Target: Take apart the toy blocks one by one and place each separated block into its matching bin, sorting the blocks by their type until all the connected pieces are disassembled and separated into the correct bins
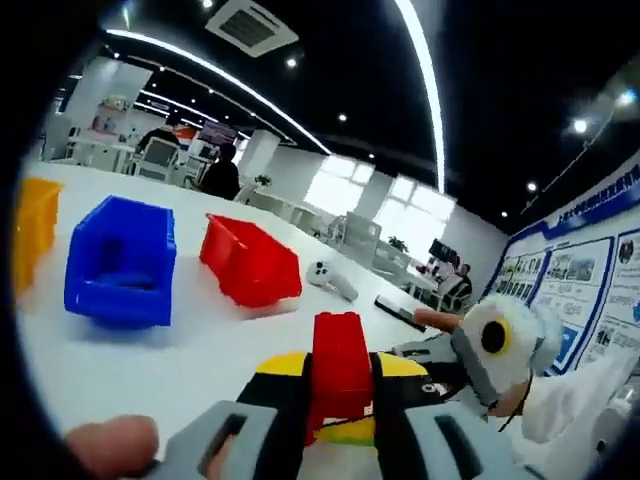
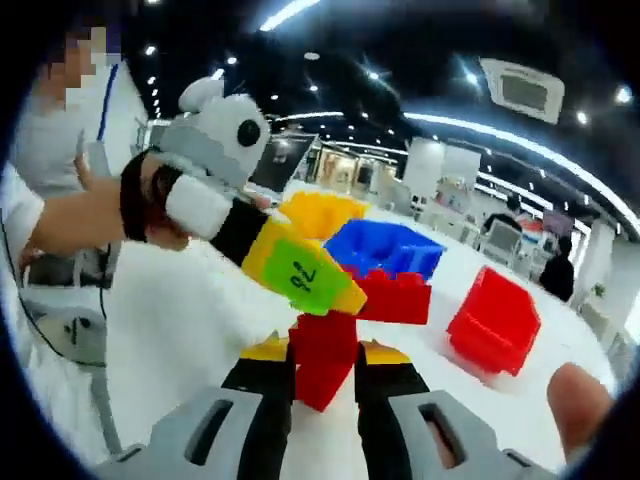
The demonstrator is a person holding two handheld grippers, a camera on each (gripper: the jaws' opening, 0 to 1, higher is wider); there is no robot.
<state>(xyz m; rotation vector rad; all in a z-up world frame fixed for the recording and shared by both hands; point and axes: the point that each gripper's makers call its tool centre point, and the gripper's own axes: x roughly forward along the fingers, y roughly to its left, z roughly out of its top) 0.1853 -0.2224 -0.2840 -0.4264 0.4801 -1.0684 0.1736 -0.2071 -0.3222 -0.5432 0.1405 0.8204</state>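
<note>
In the left gripper view my left gripper (image 1: 340,388) is shut on a red toy block (image 1: 340,362) that stands up between its yellow-tipped jaws. The right gripper (image 1: 432,352) reaches in from the right, close beside that block. In the right gripper view my right gripper (image 2: 322,368) is shut on a red block (image 2: 322,352). The left gripper (image 2: 345,288), with a green sticker on its yellow jaw, holds another red block (image 2: 398,296) just above it. The two red pieces touch; I cannot tell whether they are still joined. Both are held above the white table (image 1: 190,350).
Three bins stand in a row on the table: yellow (image 1: 35,230), blue (image 1: 125,262) and red (image 1: 250,262); they appear as yellow (image 2: 320,214), blue (image 2: 392,246) and red (image 2: 495,320) in the other view. A white controller (image 1: 332,280) and a black remote (image 1: 405,312) lie behind.
</note>
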